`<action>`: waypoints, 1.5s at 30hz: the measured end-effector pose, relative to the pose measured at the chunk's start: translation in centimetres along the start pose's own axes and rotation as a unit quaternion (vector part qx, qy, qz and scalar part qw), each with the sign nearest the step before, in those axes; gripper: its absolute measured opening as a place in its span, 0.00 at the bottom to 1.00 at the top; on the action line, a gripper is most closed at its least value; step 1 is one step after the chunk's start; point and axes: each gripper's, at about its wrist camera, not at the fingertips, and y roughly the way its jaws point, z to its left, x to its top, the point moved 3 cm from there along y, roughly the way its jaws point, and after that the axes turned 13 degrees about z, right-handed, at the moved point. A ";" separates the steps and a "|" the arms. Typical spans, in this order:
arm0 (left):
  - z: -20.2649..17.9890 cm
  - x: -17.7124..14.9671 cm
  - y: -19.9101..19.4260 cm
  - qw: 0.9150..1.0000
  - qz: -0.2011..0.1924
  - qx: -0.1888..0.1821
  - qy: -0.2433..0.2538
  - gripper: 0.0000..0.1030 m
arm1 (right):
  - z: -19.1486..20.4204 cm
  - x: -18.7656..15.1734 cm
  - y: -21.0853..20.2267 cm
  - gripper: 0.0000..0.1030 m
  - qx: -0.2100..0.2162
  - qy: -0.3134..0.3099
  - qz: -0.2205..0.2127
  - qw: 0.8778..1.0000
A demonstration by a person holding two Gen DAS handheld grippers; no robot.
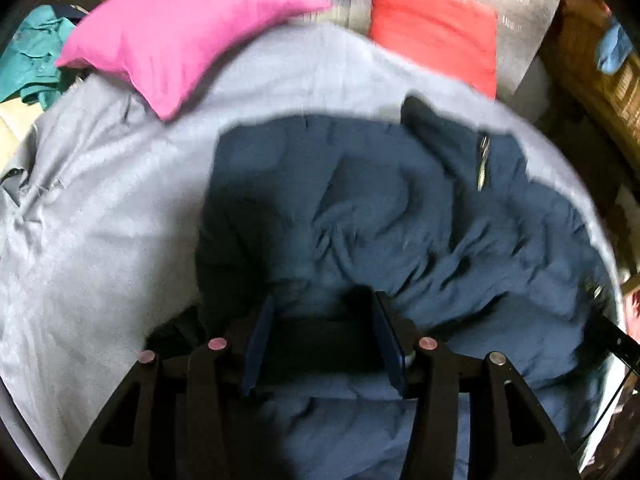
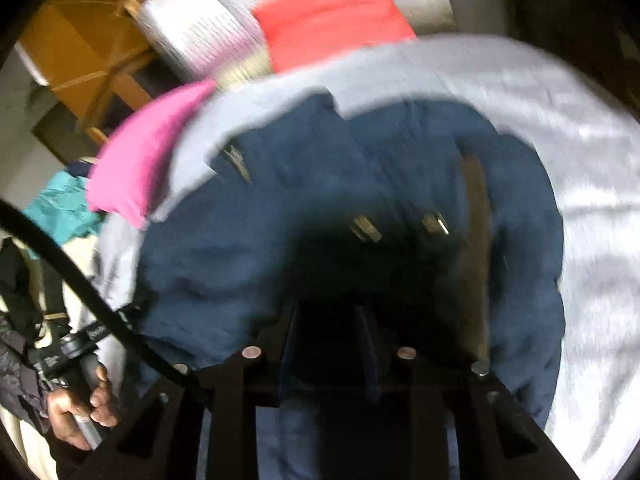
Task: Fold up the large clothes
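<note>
Soft navy garment under both your grippers, spread crumpled on the grey sheet.

Your left gripper [image 1: 324,312] has jaws wide apart, gripping nothing; your right gripper [image 2: 332,320] sits in shadow, so I cannot tell its state. The navy garment [image 1: 360,208] looks limp, bulky, likely heavy; pinch its near hem. Beyond lie the grey sheet [image 1: 100,208] and pink pillow [image 1: 168,40].

Shadow swallows my right fingers [image 2: 366,344] (gap unreadable); the navy jacket [image 2: 320,184] runs off the bottom edge, smeared by blur.

Bed [image 1: 100,220] bears jacket [image 1: 380,208], pillows [image 1: 168,40]
</note>
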 end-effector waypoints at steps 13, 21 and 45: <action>2.5 2.2 3.3 0.996 0.016 0.084 -0.008 0.56 | 0.9 2.8 5.0 0.33 0.003 0.016 0.038 0.999; 2.7 2.3 -0.3 0.998 -0.025 0.054 -0.008 0.56 | -2.8 0.0 -3.5 0.33 0.009 0.029 -0.008 1.000; 4.9 1.2 1.2 0.996 0.026 0.081 -0.029 0.59 | -7.8 -1.1 -1.8 0.36 -0.038 0.065 0.045 0.996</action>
